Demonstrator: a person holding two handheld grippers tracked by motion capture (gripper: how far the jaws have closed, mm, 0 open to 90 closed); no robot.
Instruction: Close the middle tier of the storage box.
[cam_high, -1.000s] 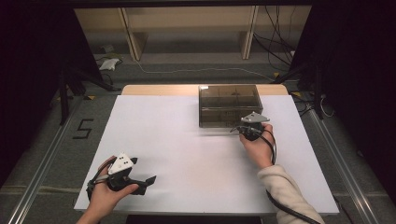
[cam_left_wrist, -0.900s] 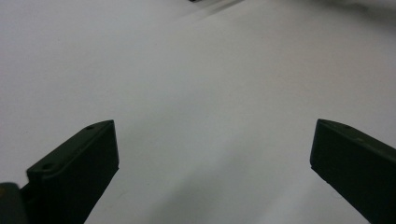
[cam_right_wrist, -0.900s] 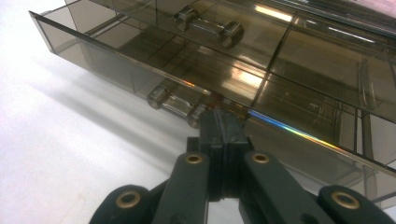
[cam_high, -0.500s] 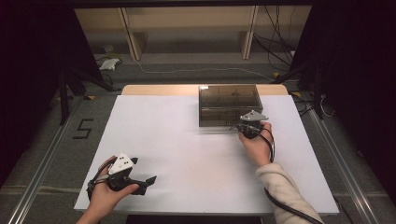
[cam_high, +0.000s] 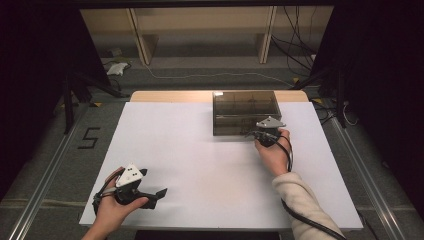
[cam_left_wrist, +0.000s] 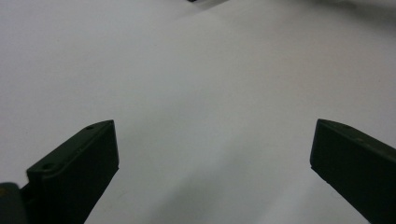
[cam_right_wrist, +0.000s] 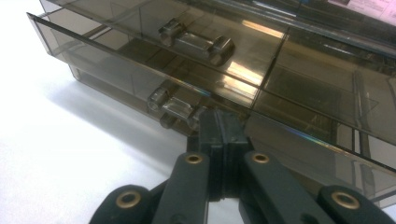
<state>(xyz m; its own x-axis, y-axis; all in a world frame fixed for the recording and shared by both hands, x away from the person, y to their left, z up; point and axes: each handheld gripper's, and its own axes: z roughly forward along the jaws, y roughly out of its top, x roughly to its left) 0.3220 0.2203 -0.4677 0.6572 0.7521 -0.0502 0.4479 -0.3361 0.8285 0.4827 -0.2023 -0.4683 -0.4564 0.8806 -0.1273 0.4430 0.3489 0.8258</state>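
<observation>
A smoky see-through drawer box (cam_high: 245, 112) stands at the back right of the white table (cam_high: 200, 155). My right gripper (cam_high: 251, 133) is at the box's front face, low down. In the right gripper view its jaws (cam_right_wrist: 223, 128) are shut tight together. Their tips rest against the right end of the lower drawer's clear handle (cam_right_wrist: 173, 103); I cannot tell whether they pinch it. The upper drawer's handle (cam_right_wrist: 196, 42) sits above. My left gripper (cam_high: 156, 194) lies near the table's front left, its jaws (cam_left_wrist: 215, 140) wide open over bare white table.
A wooden strip (cam_high: 165, 96) edges the table's far side, with a shelf frame (cam_high: 200, 30) beyond it. Cables (cam_high: 300, 55) run over the floor at the back right. A "5" (cam_high: 90, 137) marks the floor to the left, beside a metal rail (cam_high: 45, 185).
</observation>
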